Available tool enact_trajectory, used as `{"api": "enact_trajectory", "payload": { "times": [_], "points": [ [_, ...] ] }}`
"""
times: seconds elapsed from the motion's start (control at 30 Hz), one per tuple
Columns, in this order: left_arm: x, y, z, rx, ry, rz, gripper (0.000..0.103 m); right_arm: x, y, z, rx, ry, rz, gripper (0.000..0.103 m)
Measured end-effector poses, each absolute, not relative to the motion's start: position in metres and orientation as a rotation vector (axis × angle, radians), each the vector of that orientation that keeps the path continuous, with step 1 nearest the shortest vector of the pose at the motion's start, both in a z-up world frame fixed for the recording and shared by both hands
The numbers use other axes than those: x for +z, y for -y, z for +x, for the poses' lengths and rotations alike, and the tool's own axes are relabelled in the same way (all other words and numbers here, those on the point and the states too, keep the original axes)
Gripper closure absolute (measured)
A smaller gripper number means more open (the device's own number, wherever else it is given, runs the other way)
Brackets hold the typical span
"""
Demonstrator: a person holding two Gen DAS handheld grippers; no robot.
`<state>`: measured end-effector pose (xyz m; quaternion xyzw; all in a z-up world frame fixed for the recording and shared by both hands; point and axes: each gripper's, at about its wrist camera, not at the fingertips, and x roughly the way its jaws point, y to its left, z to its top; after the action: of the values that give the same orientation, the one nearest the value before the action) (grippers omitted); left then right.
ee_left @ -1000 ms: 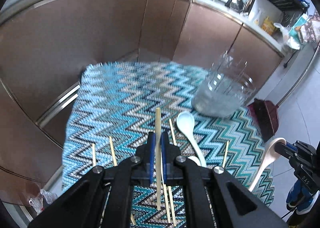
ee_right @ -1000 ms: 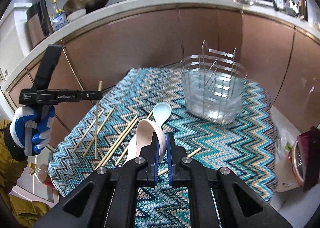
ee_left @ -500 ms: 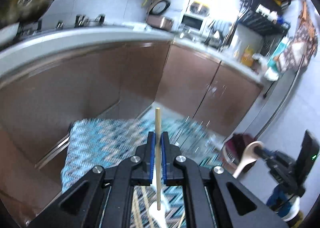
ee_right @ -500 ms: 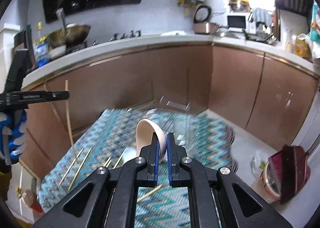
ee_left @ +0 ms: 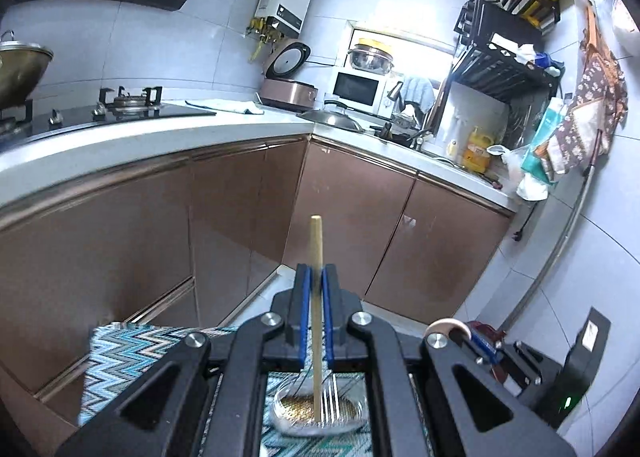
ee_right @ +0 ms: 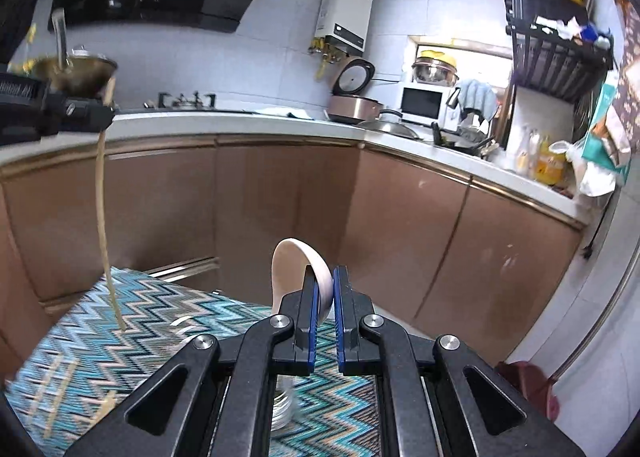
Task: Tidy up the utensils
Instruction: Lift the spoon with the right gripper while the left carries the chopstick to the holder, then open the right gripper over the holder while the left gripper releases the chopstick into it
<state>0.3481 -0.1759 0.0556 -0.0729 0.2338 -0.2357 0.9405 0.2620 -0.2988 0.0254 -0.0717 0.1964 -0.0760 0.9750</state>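
My left gripper [ee_left: 316,277] is shut on a wooden chopstick [ee_left: 317,257] that stands upright between its blue pads. The stick's lower end hangs over the clear wire utensil holder [ee_left: 320,411] on the zigzag cloth [ee_left: 116,353]. My right gripper [ee_right: 326,281] is shut on a pink ceramic spoon [ee_right: 294,277], bowl up. In the right wrist view the left gripper [ee_right: 106,113] shows at the far left with its chopstick [ee_right: 105,233] hanging down over the cloth [ee_right: 152,321]. Loose chopsticks [ee_right: 60,389] lie on the cloth at lower left.
Brown cabinets [ee_left: 360,213] and a white countertop [ee_left: 120,141] with a hob, rice cooker and microwave run behind the table. A red dustpan [ee_right: 528,385] stands on the floor at right. The right gripper's body and spoon tip [ee_left: 446,327] show at lower right of the left wrist view.
Both grippers have risen and tilted up from the table, so the cloth has dropped low in both views. The chopstick and the spoon stay gripped; the left gripper now hangs over the holder.
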Motion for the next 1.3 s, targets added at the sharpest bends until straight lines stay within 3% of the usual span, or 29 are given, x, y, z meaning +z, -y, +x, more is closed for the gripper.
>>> {"api": "enact_trajectory", "payload": {
  "times": [0.4,0.67,0.8,0.87,0.97,1.3],
  "points": [
    [-0.046,0.207,0.371,-0.381,-0.459,-0.133,0.098,-0.036,0.284,0.284,-0.240,-0.372,-0.209,0.096],
    [-0.073,0.205,0.362,-0.371,-0.455,-0.099,0.096,-0.065,0.279,0.292,-0.220,-0.407,-0.191,0.094],
    [-0.066,0.195,0.353,-0.371,-0.450,-0.112,0.094,-0.066,0.280,0.289,-0.201,-0.420,-0.160,0.079],
    [-0.059,0.187,0.345,-0.362,-0.436,-0.116,0.079,-0.062,0.280,0.284,-0.207,-0.409,-0.151,0.072],
    [-0.045,0.174,0.330,-0.348,-0.409,-0.135,0.067,-0.052,0.278,0.273,-0.211,-0.389,-0.144,0.067],
    [0.012,0.121,0.265,-0.312,-0.337,-0.142,0.061,0.000,0.271,0.206,-0.207,-0.300,-0.100,0.051]
  ]
}}
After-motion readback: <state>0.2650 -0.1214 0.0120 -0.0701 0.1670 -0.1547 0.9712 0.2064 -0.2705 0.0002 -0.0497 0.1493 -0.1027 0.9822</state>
